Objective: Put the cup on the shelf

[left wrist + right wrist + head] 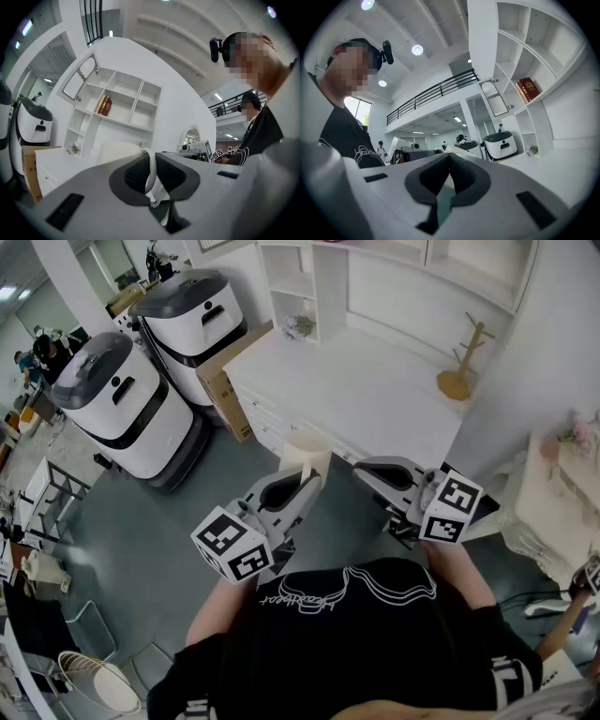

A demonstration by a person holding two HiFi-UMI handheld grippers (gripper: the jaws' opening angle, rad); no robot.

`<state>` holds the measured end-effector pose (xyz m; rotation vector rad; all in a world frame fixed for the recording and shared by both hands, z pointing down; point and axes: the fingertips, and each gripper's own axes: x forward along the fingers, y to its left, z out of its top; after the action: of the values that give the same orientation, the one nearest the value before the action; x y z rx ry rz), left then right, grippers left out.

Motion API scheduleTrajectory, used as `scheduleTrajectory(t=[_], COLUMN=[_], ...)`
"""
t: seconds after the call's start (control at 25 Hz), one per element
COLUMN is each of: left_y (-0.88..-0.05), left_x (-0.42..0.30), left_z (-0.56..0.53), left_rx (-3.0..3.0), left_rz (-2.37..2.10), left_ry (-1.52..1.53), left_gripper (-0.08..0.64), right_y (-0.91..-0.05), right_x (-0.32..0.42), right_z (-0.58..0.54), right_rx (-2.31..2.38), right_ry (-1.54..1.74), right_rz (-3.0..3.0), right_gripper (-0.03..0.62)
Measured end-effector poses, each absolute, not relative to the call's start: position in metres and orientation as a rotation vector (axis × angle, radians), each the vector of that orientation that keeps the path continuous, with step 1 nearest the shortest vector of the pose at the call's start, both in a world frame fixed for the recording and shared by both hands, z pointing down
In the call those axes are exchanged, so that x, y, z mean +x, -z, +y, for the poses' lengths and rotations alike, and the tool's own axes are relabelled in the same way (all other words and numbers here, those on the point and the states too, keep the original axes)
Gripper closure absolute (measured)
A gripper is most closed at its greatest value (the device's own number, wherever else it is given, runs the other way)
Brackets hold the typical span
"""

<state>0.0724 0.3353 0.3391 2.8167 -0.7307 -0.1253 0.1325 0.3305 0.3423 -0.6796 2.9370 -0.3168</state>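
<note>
The left tongs (302,486) are being pressed shut on the white handle (151,171) of the cream cup (306,452). The handle loop is being pinched between the dark pads. The cup body is being carried just beyond the tips, in the air over the grey floor (234,479), and looks roughly upright. The right tongs (449,161) are being held closed just beside the left, with nothing between the pads. Both are being held out in front of the person's chest.

Further on, a white surface (375,390) is being faced across a strip of floor. A wooden mug tree (459,362) is being shown near its far right corner.

Farthest off, the white shelf (117,101) is standing at the back of the surface, against the wall. A red book (104,105) is being shown in one upper compartment. The compartments beside it are looking bare.

Step judged: carrying. The cup is already being gripped and is being brought toward the shelf; placing is not yet done.

Next move, as judged: the gap to the surface is to be closed and the left tongs raised to a bare compartment. The cup base is to be set flat on the board before the pads are let go. The grip is on the handle only, so the cup body may swing or tip. The right tongs are free for steadying.
</note>
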Motion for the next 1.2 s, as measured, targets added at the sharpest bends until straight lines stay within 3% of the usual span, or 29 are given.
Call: scheduleTrajectory(t=[0.64, 1.2], left_y=[-0.359, -0.381], left_x=[0.069, 0.018], left_z=[0.315, 0.192], left_rx=[2.768, 2.738], left_rz=[-0.838, -0.77], left_ry=[0.111, 0.108], left_gripper=[0.522, 0.522], right_y=[-0.361, -0.387], right_x=[0.131, 0.076], right_z=[0.304, 0.181], right_rx=[-0.581, -0.655], right_ry=[0.385, 0.485], right_rz=[2.96, 2.956], right_gripper=[0.586, 0.586])
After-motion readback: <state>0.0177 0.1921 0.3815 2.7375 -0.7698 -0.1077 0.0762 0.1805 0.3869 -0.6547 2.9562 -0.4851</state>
